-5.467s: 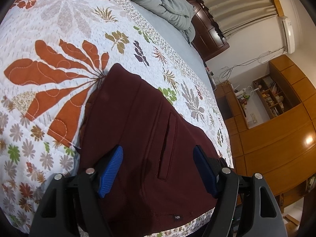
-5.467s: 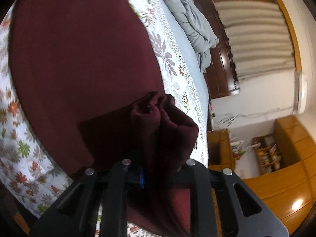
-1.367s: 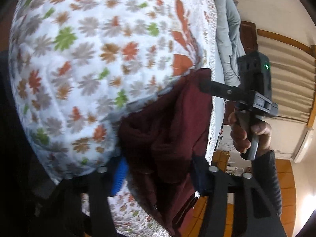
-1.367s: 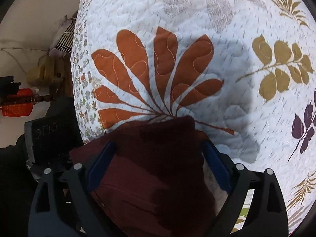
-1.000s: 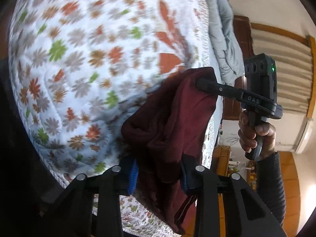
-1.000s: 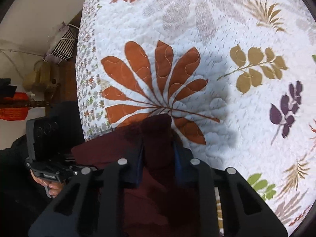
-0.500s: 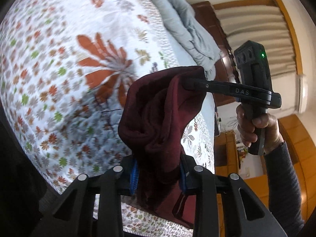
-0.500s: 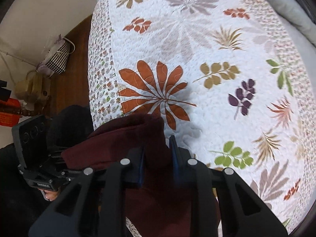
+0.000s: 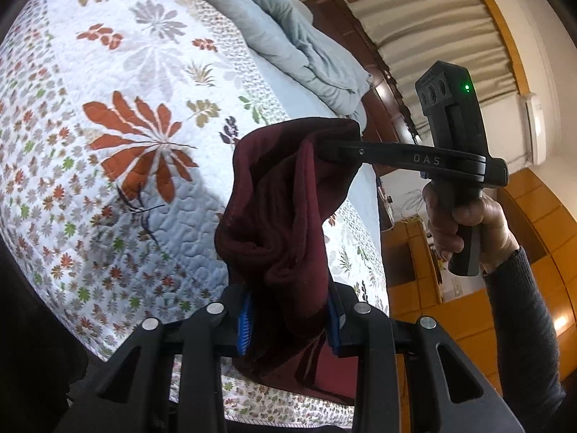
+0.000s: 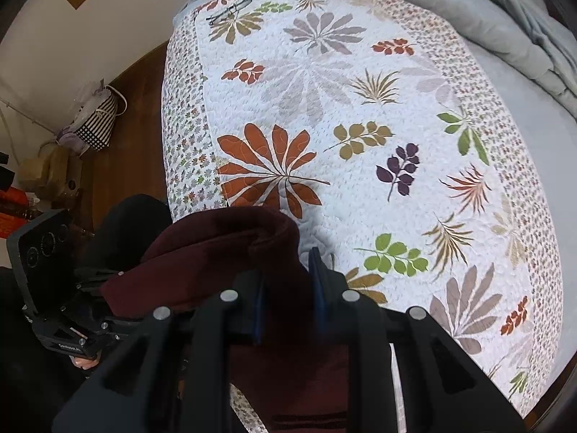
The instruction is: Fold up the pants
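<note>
Maroon pants [image 9: 285, 195] hang bunched above the quilt [image 9: 108, 115], lifted between both grippers. Left gripper [image 9: 288, 319] clamps one fold; right gripper [image 10: 286, 292] pinches another, jaws narrow.

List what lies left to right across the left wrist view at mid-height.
Floral quilt → maroon pants → black arm of the right tongs → hand gripping its handle → wooden cabinets.

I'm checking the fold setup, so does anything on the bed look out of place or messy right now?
The maroon pants hang bunched between the left gripper and right gripper, clear of the floral quilt. A pair of glasses lies at the quilt's far corner, and a grey blanket sits crumpled by the headboard.
</note>
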Motion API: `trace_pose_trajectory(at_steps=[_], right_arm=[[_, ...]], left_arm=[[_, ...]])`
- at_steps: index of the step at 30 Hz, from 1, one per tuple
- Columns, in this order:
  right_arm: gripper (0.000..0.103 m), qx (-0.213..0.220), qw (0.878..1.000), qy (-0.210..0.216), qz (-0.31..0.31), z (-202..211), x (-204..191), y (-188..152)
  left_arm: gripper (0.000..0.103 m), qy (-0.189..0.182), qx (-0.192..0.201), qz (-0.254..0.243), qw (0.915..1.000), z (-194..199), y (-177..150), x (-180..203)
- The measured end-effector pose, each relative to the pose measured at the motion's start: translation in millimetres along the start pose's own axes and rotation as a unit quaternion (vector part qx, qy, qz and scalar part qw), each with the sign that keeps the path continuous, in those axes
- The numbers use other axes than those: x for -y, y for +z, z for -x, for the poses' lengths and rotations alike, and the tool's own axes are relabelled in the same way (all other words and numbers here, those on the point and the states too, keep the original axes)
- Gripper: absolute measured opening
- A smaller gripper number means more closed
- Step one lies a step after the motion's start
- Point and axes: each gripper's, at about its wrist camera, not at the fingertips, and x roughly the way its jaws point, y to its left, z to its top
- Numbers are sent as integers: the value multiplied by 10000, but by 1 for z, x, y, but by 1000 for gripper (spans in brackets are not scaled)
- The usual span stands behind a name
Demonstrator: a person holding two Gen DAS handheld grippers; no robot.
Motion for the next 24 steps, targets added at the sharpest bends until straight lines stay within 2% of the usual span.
trace_pose_trajectory(at_steps=[13, 24], right_arm=[[21, 434, 9982, -396, -122, 50, -5, -41], [20, 753, 9945, -679, -253, 89, -1, -79]], left_arm=[[31, -148, -66, -630, 9979, 8, -13, 49], [31, -180, -195, -1218, 9922, 6, -26, 92]])
